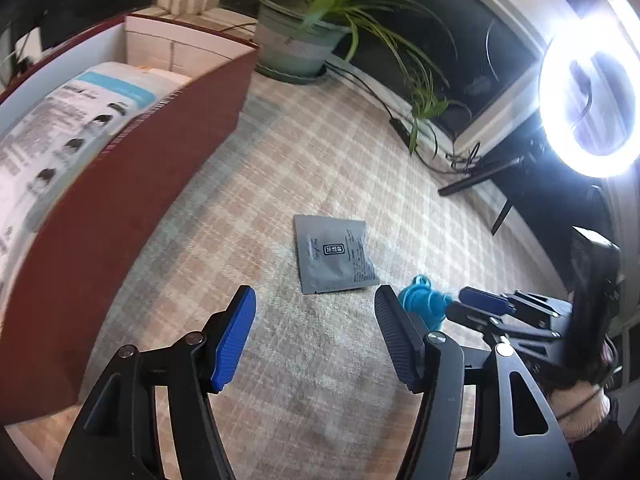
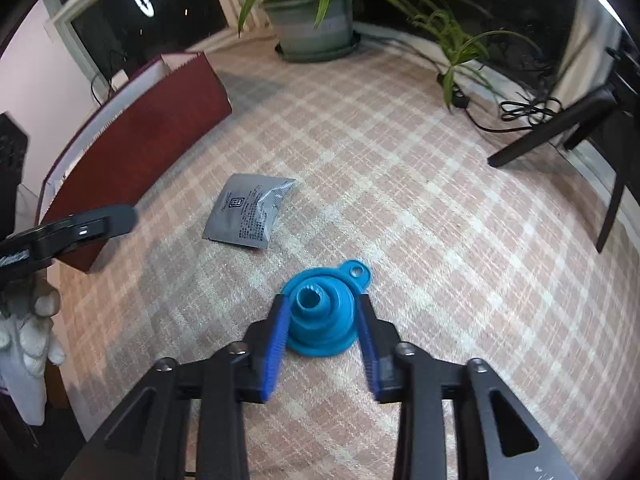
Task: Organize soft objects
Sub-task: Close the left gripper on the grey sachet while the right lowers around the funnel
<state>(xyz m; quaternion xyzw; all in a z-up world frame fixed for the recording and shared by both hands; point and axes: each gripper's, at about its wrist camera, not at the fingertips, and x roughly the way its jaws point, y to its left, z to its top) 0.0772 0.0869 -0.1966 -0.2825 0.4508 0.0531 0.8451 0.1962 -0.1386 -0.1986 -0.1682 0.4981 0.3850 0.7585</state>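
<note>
A blue silicone funnel (image 2: 322,316) sits wide end down on the checked tablecloth (image 2: 420,216), between the two blue pads of my right gripper (image 2: 323,312). The pads touch or nearly touch its sides. It also shows in the left wrist view (image 1: 424,300), with the right gripper (image 1: 460,306) around it. A grey foil sachet (image 2: 250,210) lies flat beyond it, also seen in the left wrist view (image 1: 336,254). My left gripper (image 1: 316,312) is open and empty, above the cloth just short of the sachet. A dark red box (image 1: 120,184) at left holds a white printed pack (image 1: 60,136).
A potted spider plant (image 2: 316,20) stands at the back of the table. A ring light (image 1: 588,96) on a black tripod (image 2: 560,132) and cables (image 2: 524,110) are at the right. The red box (image 2: 132,148) borders the left side.
</note>
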